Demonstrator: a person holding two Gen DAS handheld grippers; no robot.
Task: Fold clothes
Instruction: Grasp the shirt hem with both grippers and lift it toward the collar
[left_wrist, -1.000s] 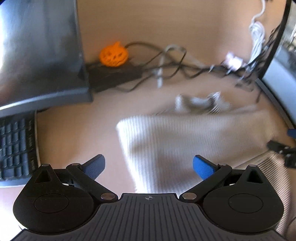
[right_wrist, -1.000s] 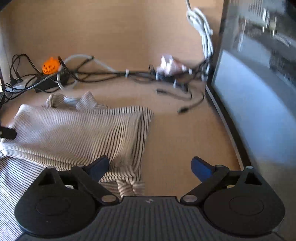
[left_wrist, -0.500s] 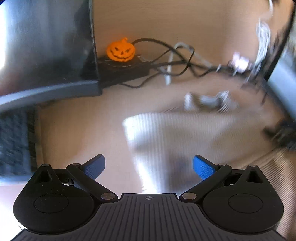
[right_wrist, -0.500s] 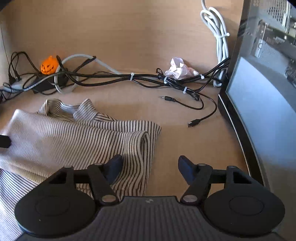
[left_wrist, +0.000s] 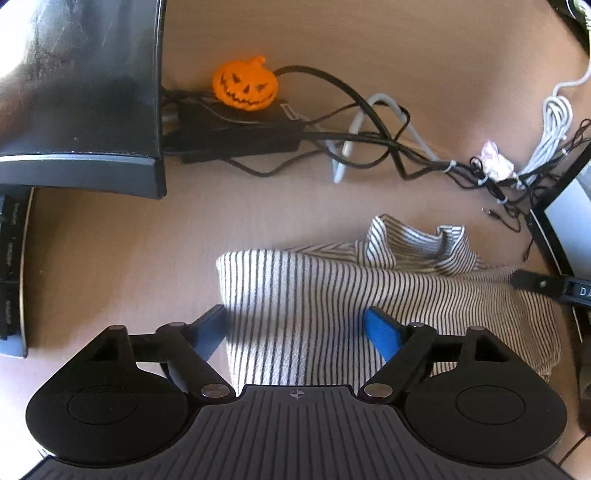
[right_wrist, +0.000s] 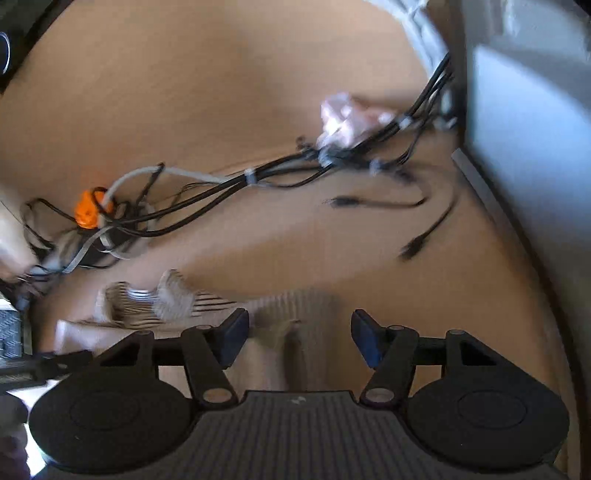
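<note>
A white shirt with thin dark stripes (left_wrist: 332, 291) lies folded on the wooden desk, its collar (left_wrist: 417, 240) at the far side. My left gripper (left_wrist: 297, 328) hovers over the shirt's left folded edge. Its jaws are closing; the cloth lies between the blue fingers (left_wrist: 380, 332) and they do not press it. In the blurred right wrist view, the shirt's right folded edge (right_wrist: 299, 310) sits between the fingers of my right gripper (right_wrist: 299, 334). Those jaws are closing too, and I see no squeeze on the cloth. The right gripper's black tip (left_wrist: 543, 284) rests at the shirt's right side.
A dark monitor (left_wrist: 81, 92) and a keyboard (left_wrist: 11, 266) stand at the left. An orange pumpkin figure (left_wrist: 245, 86) sits on a black power brick (left_wrist: 236, 136) among tangled cables (left_wrist: 388, 147) at the back. A crumpled tissue (left_wrist: 496, 166) and another screen (right_wrist: 535, 147) are at the right.
The left gripper has closed in on the shirt's left edge and its jaws have narrowed. The right gripper's jaws have narrowed, and it has rolled and shifted over the right fold.
</note>
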